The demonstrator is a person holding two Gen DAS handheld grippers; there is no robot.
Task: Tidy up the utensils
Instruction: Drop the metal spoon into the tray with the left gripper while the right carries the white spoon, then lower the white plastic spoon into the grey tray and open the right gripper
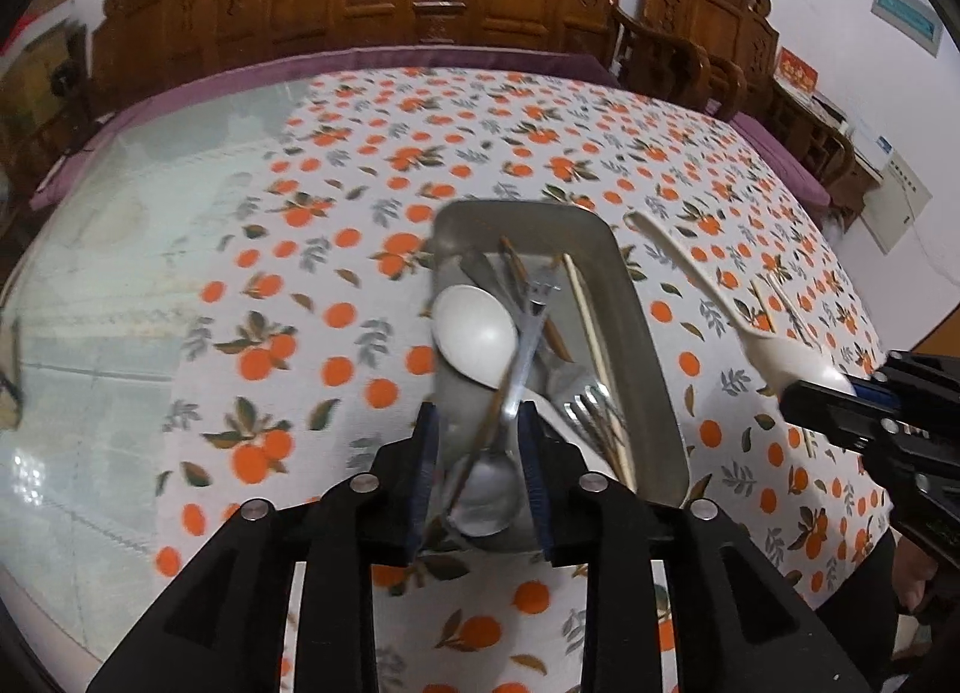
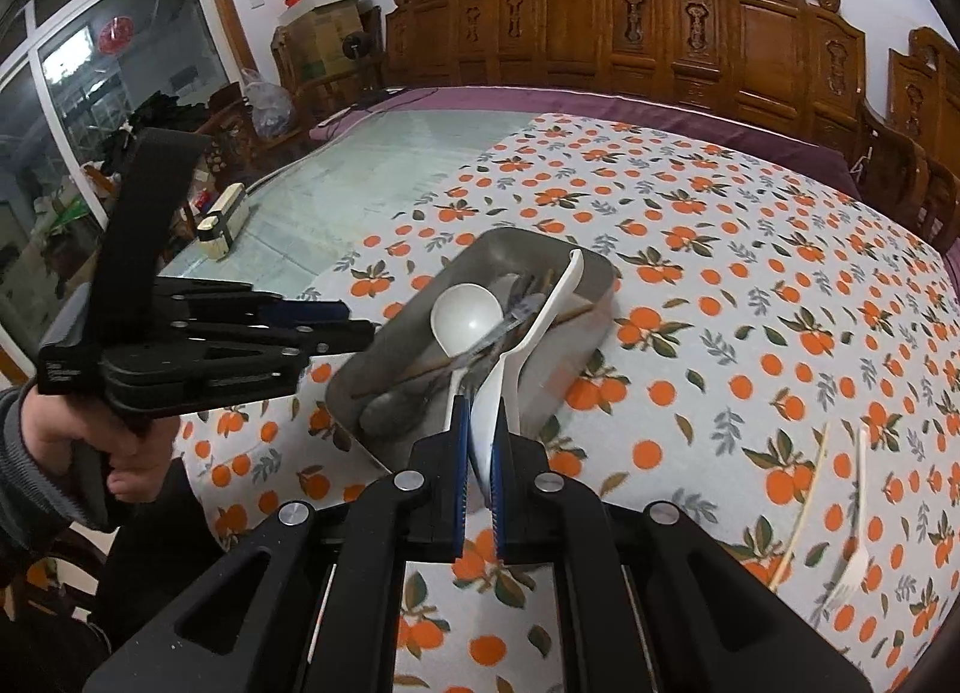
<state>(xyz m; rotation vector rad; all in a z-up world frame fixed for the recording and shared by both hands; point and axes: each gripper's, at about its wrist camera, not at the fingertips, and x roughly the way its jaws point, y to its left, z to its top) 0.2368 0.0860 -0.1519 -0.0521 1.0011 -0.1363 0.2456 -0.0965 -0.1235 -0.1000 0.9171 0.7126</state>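
Observation:
A metal tray [image 1: 636,297] on the orange-print tablecloth holds a white spoon [image 1: 474,333], a metal spoon [image 1: 486,489], forks [image 1: 585,399] and chopsticks [image 1: 591,327]. My left gripper [image 1: 480,423] is open and empty, hovering over the tray's near end. My right gripper [image 2: 480,423] is shut on a second white spoon [image 2: 528,333], its handle pointing over the tray [image 2: 540,249]. The same spoon shows in the left wrist view [image 1: 690,267], right of the tray. The left gripper [image 2: 354,327] shows in the right wrist view, left of the tray.
A white fork [image 2: 855,549] and a chopstick [image 2: 807,507] lie on the cloth at the right. More chopsticks [image 1: 780,303] lie right of the tray. A small box [image 2: 222,219] sits on the bare glass tabletop at the left. Carved wooden chairs [image 2: 630,27] line the far side.

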